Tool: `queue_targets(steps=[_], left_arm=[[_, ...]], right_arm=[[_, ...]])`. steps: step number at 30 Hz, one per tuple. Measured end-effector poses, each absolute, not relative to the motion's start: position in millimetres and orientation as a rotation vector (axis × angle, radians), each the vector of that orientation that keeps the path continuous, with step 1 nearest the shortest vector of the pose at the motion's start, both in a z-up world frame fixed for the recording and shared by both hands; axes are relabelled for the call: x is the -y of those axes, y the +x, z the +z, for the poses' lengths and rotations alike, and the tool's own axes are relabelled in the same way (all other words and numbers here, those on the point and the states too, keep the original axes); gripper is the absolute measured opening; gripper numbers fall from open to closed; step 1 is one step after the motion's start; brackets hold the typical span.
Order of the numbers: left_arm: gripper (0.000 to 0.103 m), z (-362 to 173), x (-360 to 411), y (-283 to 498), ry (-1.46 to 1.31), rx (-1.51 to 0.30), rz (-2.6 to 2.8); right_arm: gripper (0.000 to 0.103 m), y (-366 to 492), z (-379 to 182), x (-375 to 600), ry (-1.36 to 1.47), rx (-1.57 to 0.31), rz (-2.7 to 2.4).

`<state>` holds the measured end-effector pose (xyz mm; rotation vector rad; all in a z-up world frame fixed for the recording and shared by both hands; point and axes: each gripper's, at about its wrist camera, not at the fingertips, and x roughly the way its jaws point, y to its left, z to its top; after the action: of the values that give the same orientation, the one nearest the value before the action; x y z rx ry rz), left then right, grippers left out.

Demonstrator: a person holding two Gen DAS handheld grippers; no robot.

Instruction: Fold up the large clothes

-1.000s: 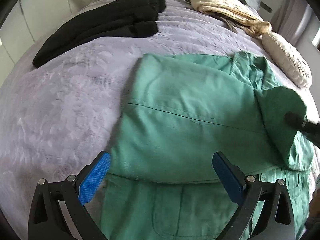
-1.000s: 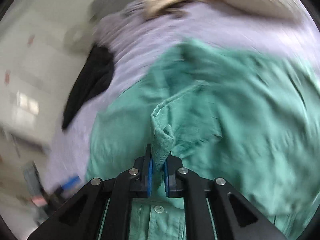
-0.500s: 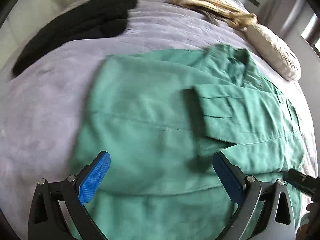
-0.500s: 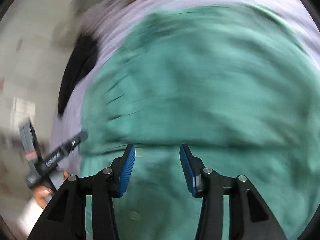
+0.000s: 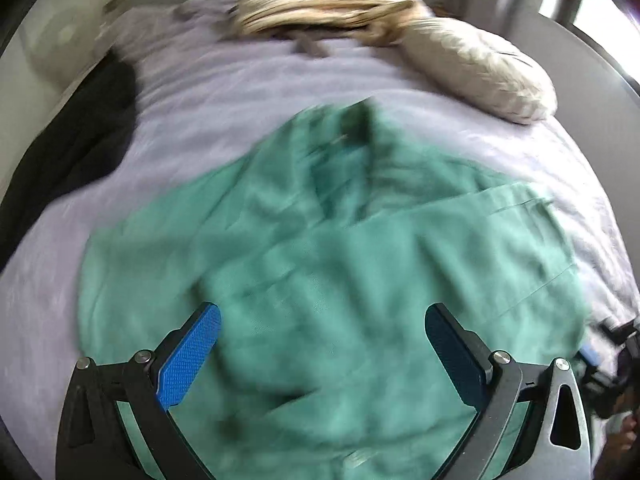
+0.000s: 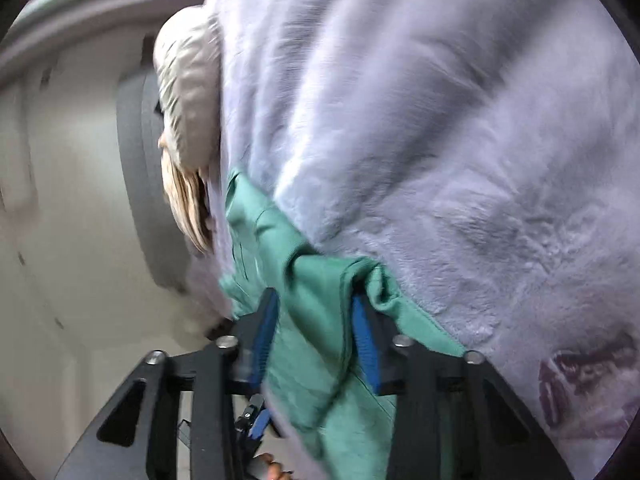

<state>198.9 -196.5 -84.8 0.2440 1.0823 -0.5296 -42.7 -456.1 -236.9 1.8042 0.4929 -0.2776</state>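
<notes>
Left wrist view: the green shirt point(image 5: 332, 264) lies spread on the lavender bedspread point(image 5: 248, 80), left gripper point(image 5: 320, 364) wide open, holding nothing. Right gripper point(image 6: 316, 320), part-open, straddles the shirt's edge. Soft, light, limp cloth; best pinched at hems or corners.

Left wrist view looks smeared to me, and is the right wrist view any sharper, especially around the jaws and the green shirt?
Left wrist view: motion blur smears the green shirt and the cream pillow; the left gripper, jaws open, stays crisp. Right wrist view: tilted, the grey bedspread streaked at the top; the right gripper and the shirt fold between its jaws are mildly soft.
</notes>
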Motion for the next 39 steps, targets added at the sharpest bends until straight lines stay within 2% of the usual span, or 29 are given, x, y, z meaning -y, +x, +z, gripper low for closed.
queue_targets(steps=[1, 2, 7, 14, 15, 16, 17, 18, 19, 20, 22, 27, 33, 38, 39], left_arm=[[0.102, -80.2, 212.9, 201.0, 0.248, -1.074, -0.561], [0.102, -77.4, 226.6, 202.6, 0.252, -1.068, -0.586], [0.102, -70.6, 322.2, 209.8, 0.301, -1.047, -0.748], [0.101, -101.1, 450.6, 198.2, 0.455, -1.068, -0.881], [0.091, -106.1, 459.2, 196.3, 0.471, -1.078, -0.882], [0.073, -112.9, 468.9, 195.5, 0.501, -1.098, -0.88], [0.063, -121.2, 478.3, 194.0, 0.544, -1.125, -0.876], [0.048, -127.0, 484.0, 191.4, 0.575, -1.14, -0.882], [0.027, -128.2, 485.2, 188.4, 0.589, -1.131, -0.899], [0.018, -127.9, 485.9, 184.3, 0.599, -1.118, -0.925], [0.011, -120.4, 482.2, 179.6, 0.6, -1.074, -0.937], [0.011, -97.1, 474.5, 183.5, 0.524, -1.001, -0.954], [0.011, -131.7, 488.2, 177.6, 0.573, -0.972, -0.848], [0.012, -107.0, 483.4, 181.9, 0.488, -0.961, -0.863], [0.012, -102.1, 481.8, 183.2, 0.479, -0.969, -0.876]], right_arm=[[0.006, -42.2, -242.3, 457.1, 1.827, -0.491, -0.273], [0.003, -42.1, -242.8, 457.5, 1.823, -0.493, -0.274], [0.003, -64.1, -230.8, 468.7, 1.684, -0.56, -0.281], [0.003, -53.5, -234.5, 482.9, 1.673, -0.576, -0.23], [0.004, -52.6, -234.2, 483.4, 1.669, -0.58, -0.224], [0.004, -51.6, -234.2, 484.2, 1.664, -0.584, -0.22], [0.004, -48.4, -233.7, 486.0, 1.661, -0.585, -0.218], [0.004, -46.8, -233.6, 486.7, 1.662, -0.58, -0.211], [0.004, -46.0, -234.7, 487.3, 1.667, -0.577, -0.208], [0.004, -46.8, -235.6, 486.8, 1.672, -0.574, -0.205], [0.003, -44.9, -233.1, 488.6, 1.657, -0.577, -0.213], [0.002, -49.5, -183.9, 486.9, 1.397, -0.564, -0.305], [0.0, -62.1, -224.8, 482.7, 1.468, -0.661, -0.426], [0.001, -75.4, -208.3, 488.6, 1.438, -0.633, -0.378], [0.005, -76.9, -203.5, 489.9, 1.423, -0.624, -0.358]])
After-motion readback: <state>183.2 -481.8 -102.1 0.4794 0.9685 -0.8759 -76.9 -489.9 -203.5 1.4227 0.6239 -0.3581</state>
